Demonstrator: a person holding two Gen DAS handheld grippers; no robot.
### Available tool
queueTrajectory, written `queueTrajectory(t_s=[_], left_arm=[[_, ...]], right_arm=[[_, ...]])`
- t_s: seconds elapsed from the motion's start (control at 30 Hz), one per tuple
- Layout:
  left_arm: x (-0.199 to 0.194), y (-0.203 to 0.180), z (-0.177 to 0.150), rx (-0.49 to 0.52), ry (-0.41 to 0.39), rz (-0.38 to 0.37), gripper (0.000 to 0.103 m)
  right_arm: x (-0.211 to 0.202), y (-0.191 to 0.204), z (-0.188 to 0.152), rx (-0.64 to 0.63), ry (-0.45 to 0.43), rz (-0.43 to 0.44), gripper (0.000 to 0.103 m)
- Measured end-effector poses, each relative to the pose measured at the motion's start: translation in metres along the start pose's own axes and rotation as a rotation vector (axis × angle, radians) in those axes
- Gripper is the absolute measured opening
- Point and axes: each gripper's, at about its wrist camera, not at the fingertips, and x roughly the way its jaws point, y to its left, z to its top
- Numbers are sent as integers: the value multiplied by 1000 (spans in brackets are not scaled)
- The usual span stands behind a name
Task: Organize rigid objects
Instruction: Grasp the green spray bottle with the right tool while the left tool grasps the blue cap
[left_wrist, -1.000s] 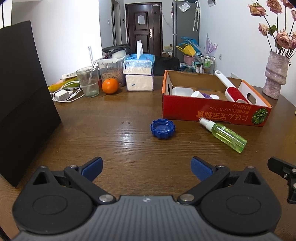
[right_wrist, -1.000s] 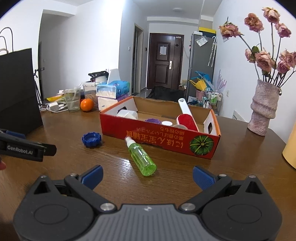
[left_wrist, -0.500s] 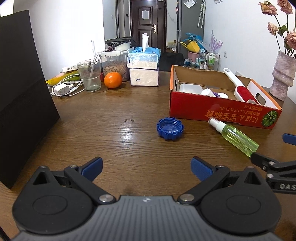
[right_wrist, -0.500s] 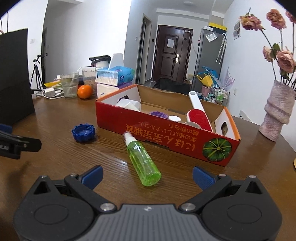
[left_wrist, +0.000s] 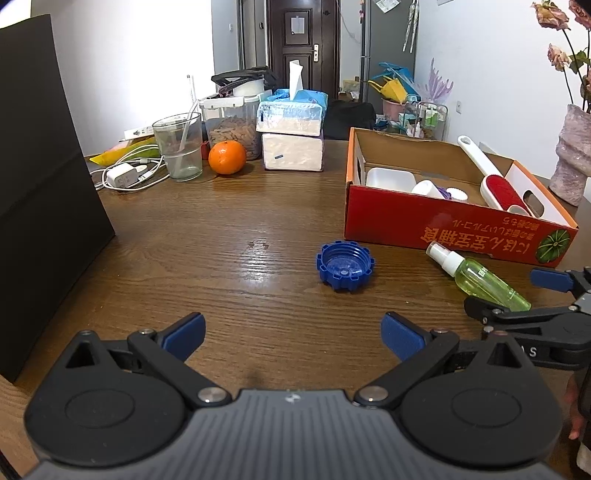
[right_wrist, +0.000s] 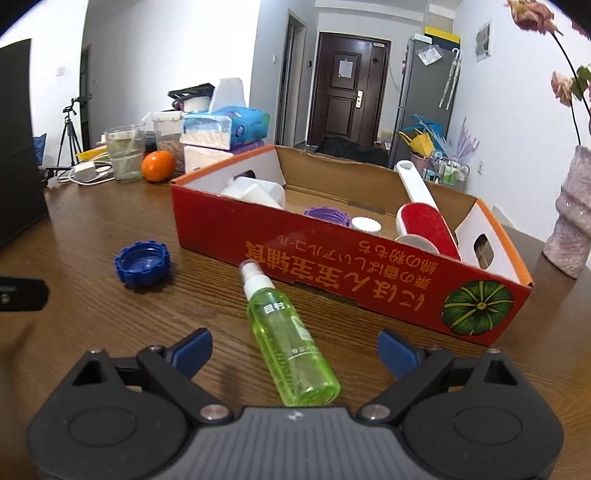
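Box: the red box (right_wrist: 343, 266) sits on the wooden table (left_wrist: 229, 236); it is where the hard things seem to go; it is the landmark for every place below.
Already in the box: a white tub (right_wrist: 255, 192) at its left end; a purple cap (right_wrist: 327, 215) and a small white cap (right_wrist: 365, 224) in the middle; a lint brush (right_wrist: 424, 218) with a red pad leaning at its right end.
Still outside: two things; the green spray bottle (right_wrist: 291, 339) lies on its side just in front of the box, nozzle pointing at the box wall; the blue cap (right_wrist: 142, 263) lies open side up in front of the box's left corner, a little apart from it.
Right gripper: the right gripper (right_wrist: 293, 350) is over the bottle; the bottle's fat end lies between the blue fingers (right_wrist: 194, 349); the jaws are wide and closing in; the pads do not touch the bottle yet.
Left gripper: the left gripper (left_wrist: 291, 332) hangs in front of the blue cap, well short of it; its fingers are wide with nothing between them.
How far along: I think most of the job is done; the bottle looks like the next one to go in, then the blue cap.
Not part of it, I think: the orange (left_wrist: 227, 157) and the glass (left_wrist: 179, 146), far to the left of the box.
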Motion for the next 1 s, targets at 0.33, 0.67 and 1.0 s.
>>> queueTrajectory(t_s=[0.33,0.67,1.0], left_arm=[[25,-7,8,-19,19,0,103],[43,-25,18,-8,32,0,103],[67,-39,25,-25,64,-3,103]], right_arm=[[18,-10,-6,71,8,73,57],[17,-4,-6,29,-7,118,31],[10,-10,-10,70,-32,112,31]])
